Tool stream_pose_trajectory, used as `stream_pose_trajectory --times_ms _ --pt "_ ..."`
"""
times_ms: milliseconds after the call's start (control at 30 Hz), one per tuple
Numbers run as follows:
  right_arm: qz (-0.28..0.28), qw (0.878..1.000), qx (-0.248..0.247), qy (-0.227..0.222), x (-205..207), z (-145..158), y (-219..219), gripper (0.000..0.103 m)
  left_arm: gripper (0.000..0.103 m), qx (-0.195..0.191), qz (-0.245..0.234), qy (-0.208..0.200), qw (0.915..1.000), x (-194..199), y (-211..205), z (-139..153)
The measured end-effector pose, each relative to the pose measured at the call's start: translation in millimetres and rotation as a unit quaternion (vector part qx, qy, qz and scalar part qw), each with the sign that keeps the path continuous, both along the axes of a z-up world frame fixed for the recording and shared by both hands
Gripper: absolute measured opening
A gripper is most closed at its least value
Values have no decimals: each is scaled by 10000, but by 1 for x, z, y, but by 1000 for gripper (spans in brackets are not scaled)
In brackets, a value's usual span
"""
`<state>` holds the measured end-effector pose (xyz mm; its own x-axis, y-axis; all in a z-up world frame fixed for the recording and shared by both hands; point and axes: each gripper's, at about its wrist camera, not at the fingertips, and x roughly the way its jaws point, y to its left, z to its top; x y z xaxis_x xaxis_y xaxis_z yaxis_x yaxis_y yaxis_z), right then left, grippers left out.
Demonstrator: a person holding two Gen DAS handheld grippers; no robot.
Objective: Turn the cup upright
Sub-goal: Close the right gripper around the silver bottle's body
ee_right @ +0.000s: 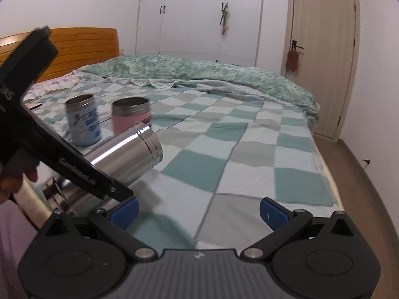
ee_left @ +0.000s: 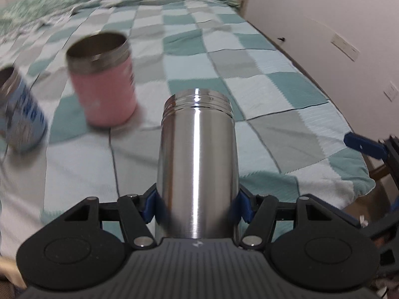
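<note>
Steel cup (ee_left: 197, 159): rigid, polished, likely slippery and light, clamped low on its body by the left gripper (ee_left: 197, 206), tilted above the bedspread (ee_left: 274, 99) near the pink cup (ee_left: 104, 84); right gripper (ee_right: 199, 210) wide open, empty.

No legible text on blue cup (ee_right: 83, 124)

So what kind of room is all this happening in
Almost certainly a bedroom. The cups sit on a bed covered by a teal, grey and white checkered blanket, with an orange wooden headboard behind, tall white wardrobe doors along the far wall, and a beige door nearby.
</note>
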<state>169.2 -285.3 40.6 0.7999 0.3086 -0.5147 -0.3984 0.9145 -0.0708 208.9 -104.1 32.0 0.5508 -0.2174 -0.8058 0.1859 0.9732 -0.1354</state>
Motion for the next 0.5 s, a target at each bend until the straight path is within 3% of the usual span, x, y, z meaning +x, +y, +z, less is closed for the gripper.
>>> stream_pose_trajectory --times_ms 300,367,400,433,500 --pt "-20 9998 -33 196 -5 -12 9 103 64 -91 348 130 9993 10 -1 -28" --pt "-26 9998 -30 214 -6 -11 10 103 76 -94 261 57 9996 8 -1 -27" --pt "-24 9998 -33 217 -7 -11 10 103 93 -115 225 -11 9997 6 1 -23" --pt "-19 9997 -45 224 -7 -10 10 103 103 -132 161 -133 9997 2 3 -17" --pt "-23 9997 -55 217 -10 -6 12 103 103 -171 28 -503 9986 -11 12 -2"
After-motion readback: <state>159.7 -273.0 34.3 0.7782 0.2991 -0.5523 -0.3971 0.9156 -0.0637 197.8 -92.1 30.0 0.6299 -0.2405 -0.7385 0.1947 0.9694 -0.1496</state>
